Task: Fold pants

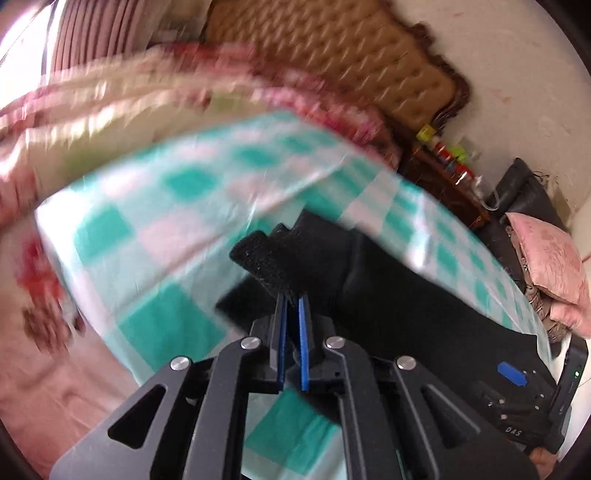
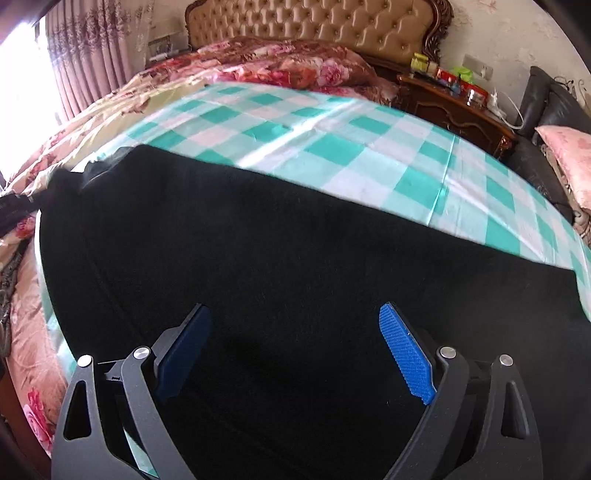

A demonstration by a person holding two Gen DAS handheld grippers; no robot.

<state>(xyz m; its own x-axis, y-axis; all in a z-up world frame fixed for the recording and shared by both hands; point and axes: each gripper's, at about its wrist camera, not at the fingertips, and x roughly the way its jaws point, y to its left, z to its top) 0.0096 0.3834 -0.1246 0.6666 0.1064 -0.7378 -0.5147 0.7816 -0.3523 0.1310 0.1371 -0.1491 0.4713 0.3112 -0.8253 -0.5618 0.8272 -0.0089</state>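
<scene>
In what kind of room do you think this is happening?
Most likely a home bedroom. A tufted headboard stands at the head of a bed with a floral quilt, a dark wooden nightstand stands beside it, and the black pants lie on a checked cloth.

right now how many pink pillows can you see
1. The pillow sits on the dark chair at the far right, beyond the nightstand; the left view shows the same one. More may be hidden under the floral quilt by the headboard.
</scene>
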